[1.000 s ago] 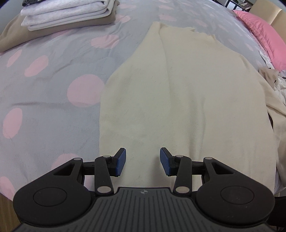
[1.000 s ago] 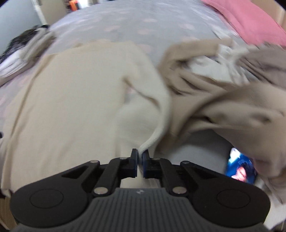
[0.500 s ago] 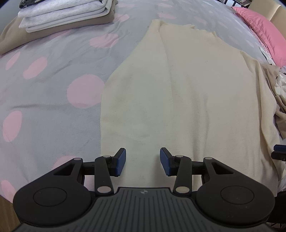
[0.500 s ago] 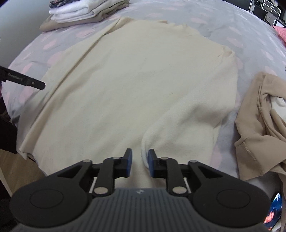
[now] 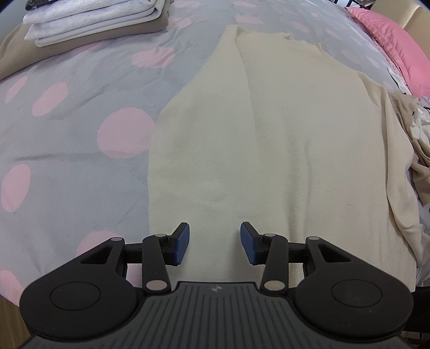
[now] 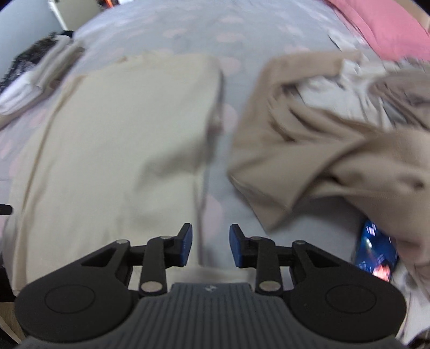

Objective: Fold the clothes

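I had just let the sleeve go: my right gripper (image 6: 209,245), clamped on its cuff a second before, had been opening and now stood partly open with nothing pinched, the sweater's (image 6: 118,150) right edge lying loose between the jaws and below them. The right view was smeared by motion, so finer detail there could not be told. My left gripper (image 5: 214,243) hung over the sweater's near hem, jaws about half open and empty, unmoved from a second earlier. In its view the sleeve (image 5: 397,171) that had trailed off to the right now lay tucked along the sweater's right side, and the sweater sat as a long flat panel on the spotted bedspread (image 5: 80,128). Just right of the sweater, the tan heap (image 6: 322,139) waited unfolded, a lit phone (image 6: 376,252) at its near edge. Beyond the sweater's far left corner stood the folded stack (image 5: 94,18); beyond its far right, a pink pillow (image 5: 389,45). I judged both sleeves in, and the fold of hem to collar next.
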`<state>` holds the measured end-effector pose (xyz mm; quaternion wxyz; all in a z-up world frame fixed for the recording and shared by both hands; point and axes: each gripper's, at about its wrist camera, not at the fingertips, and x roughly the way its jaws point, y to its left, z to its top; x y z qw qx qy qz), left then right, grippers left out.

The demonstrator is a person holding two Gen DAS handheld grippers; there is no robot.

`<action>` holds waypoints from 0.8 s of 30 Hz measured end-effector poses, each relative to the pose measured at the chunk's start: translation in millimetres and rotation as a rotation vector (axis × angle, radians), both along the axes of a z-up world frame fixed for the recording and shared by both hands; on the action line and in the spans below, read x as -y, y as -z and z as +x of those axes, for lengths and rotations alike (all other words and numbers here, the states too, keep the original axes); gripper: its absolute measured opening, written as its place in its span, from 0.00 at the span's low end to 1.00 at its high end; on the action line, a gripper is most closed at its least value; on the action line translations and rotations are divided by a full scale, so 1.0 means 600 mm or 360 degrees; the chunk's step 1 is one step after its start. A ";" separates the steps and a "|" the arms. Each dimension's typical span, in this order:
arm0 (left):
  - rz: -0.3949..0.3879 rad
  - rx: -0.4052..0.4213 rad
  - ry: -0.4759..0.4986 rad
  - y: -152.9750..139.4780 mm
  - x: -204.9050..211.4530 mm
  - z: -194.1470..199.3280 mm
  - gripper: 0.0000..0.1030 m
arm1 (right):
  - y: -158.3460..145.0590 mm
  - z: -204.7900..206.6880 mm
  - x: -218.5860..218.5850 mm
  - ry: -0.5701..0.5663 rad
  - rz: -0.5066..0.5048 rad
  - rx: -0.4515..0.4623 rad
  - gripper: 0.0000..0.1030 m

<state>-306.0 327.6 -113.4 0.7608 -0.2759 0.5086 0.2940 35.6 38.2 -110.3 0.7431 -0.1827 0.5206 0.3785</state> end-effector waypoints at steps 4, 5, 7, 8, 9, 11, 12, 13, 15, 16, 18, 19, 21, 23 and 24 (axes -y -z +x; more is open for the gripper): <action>0.0005 -0.0010 0.0017 -0.001 0.004 0.008 0.39 | 0.035 0.007 0.023 0.0069 -0.0117 -0.0073 0.42; 0.0007 -0.0014 0.0023 -0.001 0.006 0.010 0.39 | 0.043 0.008 0.028 0.0078 -0.0137 -0.0089 0.42; 0.0012 -0.0021 0.0036 -0.001 0.009 0.014 0.39 | 0.055 0.006 0.034 0.0070 -0.0144 -0.0146 0.34; 0.0016 -0.0025 0.0044 -0.002 0.009 0.018 0.39 | 0.060 0.004 0.034 0.0062 -0.0141 -0.0161 0.26; 0.0023 -0.0027 0.0051 -0.003 0.011 0.019 0.39 | 0.063 0.003 0.034 0.0053 -0.0138 -0.0174 0.06; 0.0040 -0.0029 0.0059 -0.005 0.014 0.019 0.39 | 0.056 -0.005 0.034 0.0009 -0.0118 -0.0154 0.00; 0.0046 -0.0030 0.0060 -0.005 0.014 0.018 0.39 | 0.046 -0.010 0.036 -0.0019 -0.0077 -0.0147 0.00; 0.0047 -0.0031 0.0057 -0.005 0.014 0.018 0.39 | 0.034 -0.015 0.039 -0.0053 -0.0020 -0.0161 0.00; 0.0049 -0.0036 0.0053 -0.005 0.015 0.019 0.39 | 0.011 -0.027 0.043 -0.0128 0.0084 -0.0183 0.00; 0.0049 -0.0040 0.0052 -0.005 0.015 0.020 0.39 | 0.003 -0.035 0.043 -0.0173 0.0108 -0.0167 0.00; 0.0051 -0.0044 0.0057 -0.005 0.016 0.023 0.39 | -0.002 -0.045 0.040 -0.0192 0.0096 -0.0092 0.02; 0.0053 -0.0043 0.0065 -0.007 0.017 0.026 0.39 | 0.001 -0.043 0.040 -0.0164 0.0076 -0.0064 0.08; 0.0059 -0.0038 0.0081 -0.009 0.018 0.029 0.39 | 0.013 -0.030 0.043 -0.0063 0.0023 -0.0060 0.26; 0.0064 -0.0036 0.0091 -0.011 0.021 0.031 0.39 | 0.027 -0.009 0.044 0.0044 -0.0022 -0.0084 0.36; 0.0066 -0.0035 0.0096 -0.012 0.023 0.033 0.39 | 0.036 0.003 0.042 0.0091 -0.0039 -0.0098 0.36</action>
